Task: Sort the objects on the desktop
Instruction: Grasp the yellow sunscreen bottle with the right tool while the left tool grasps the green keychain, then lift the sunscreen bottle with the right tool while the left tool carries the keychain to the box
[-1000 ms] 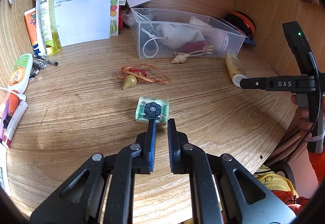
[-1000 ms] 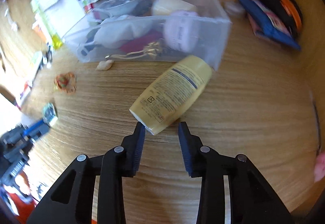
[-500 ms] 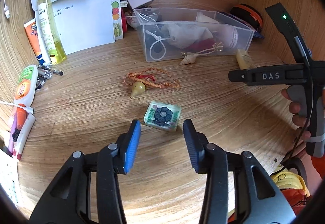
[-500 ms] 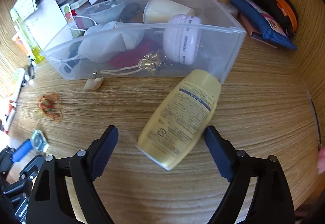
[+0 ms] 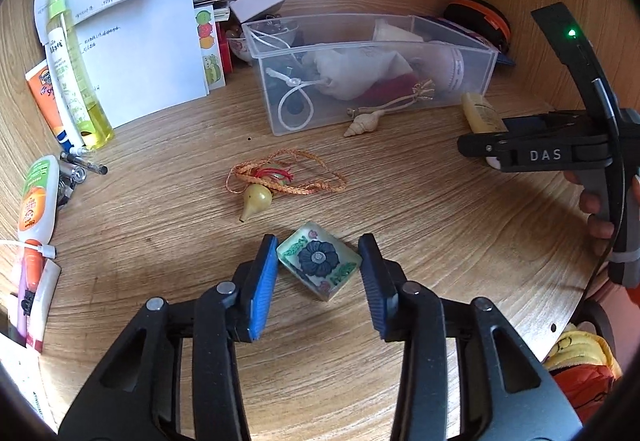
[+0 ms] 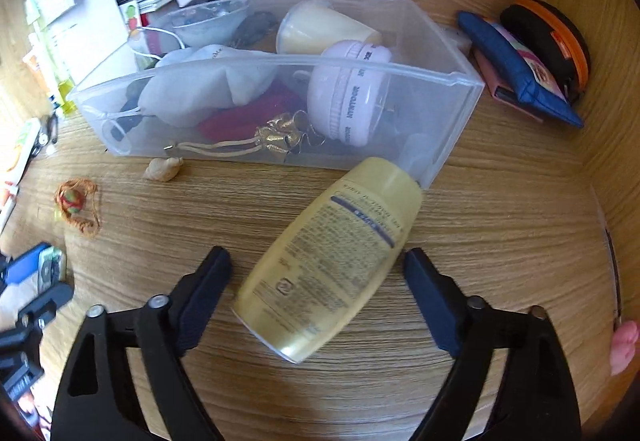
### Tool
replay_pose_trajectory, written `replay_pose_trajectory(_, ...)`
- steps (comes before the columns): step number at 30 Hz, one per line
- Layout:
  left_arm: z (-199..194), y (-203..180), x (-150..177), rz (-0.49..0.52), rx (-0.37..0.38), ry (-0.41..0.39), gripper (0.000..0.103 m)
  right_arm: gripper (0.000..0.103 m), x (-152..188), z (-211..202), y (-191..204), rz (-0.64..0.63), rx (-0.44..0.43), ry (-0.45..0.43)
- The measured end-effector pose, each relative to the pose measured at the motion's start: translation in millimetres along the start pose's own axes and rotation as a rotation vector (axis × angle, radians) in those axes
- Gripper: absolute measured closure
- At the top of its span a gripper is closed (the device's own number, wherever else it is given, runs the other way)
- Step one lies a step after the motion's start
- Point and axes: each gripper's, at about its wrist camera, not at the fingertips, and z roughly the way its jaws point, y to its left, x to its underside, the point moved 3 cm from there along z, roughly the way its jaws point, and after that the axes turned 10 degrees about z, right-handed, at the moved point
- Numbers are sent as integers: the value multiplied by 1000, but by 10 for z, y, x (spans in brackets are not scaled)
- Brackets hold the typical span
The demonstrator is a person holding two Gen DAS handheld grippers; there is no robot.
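A small green tile with a dark blue flower [image 5: 320, 260] lies flat on the wooden desk. My left gripper [image 5: 320, 261] is open, its blue pads on either side of the tile, not touching it. A yellow lotion bottle [image 6: 332, 261] lies on its side by the corner of a clear plastic bin [image 6: 452, 129]. My right gripper [image 6: 316, 261] is wide open around the bottle's lower half, apart from it. The right gripper also shows in the left wrist view [image 5: 472, 145], with the bottle [image 5: 480, 115] behind it.
The bin [image 5: 280, 121] holds a white pouch, red cloth and a pink jar. A seashell [image 5: 362, 123], an orange cord with a yellow gourd charm [image 5: 258, 195], tubes and pens [image 5: 38, 193], papers [image 5: 136, 41] and an orange-black case [image 6: 548, 41] surround it.
Both grippers opened and moved forward. The left one, nearly shut a second ago, now straddles the tile. The right one now straddles the bottle.
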Motion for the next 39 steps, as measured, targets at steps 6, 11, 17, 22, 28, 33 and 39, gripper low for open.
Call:
replay_pose_trajectory(6, -4, -28, -22, -16, 3, 19, 63, 37, 56, -86, -117, -50, -45, -4)
replay_pose_trajectory(11, -94, -95, -106, -28, 11, -13, 63, 58, 159, -213, -213, -55, -81, -7)
replay_pose_trajectory(17, -264, -209, -265, -25, 12, -70, 63, 60, 264, -302, -315, -22, -151, 7)
replay_pose_trajectory(22, -388, -235, -411, -33, 13, -115, 63, 60, 281, -405, -325, -50, -153, -25)
replay_pose_trajectory(28, -465, -246, -583, -49, 18, -157, 63, 61, 235, -654, -281, -86, -178, -93)
replay_pose_trajectory(33, -466, -282, -636, -60, 43, -167, 63, 61, 208, -758, -229, -134, -164, -138)
replay_pose_trajectory(39, -421, -318, -700, -58, 46, -163, 63, 60, 67, -628, -252, -158, -157, -146)
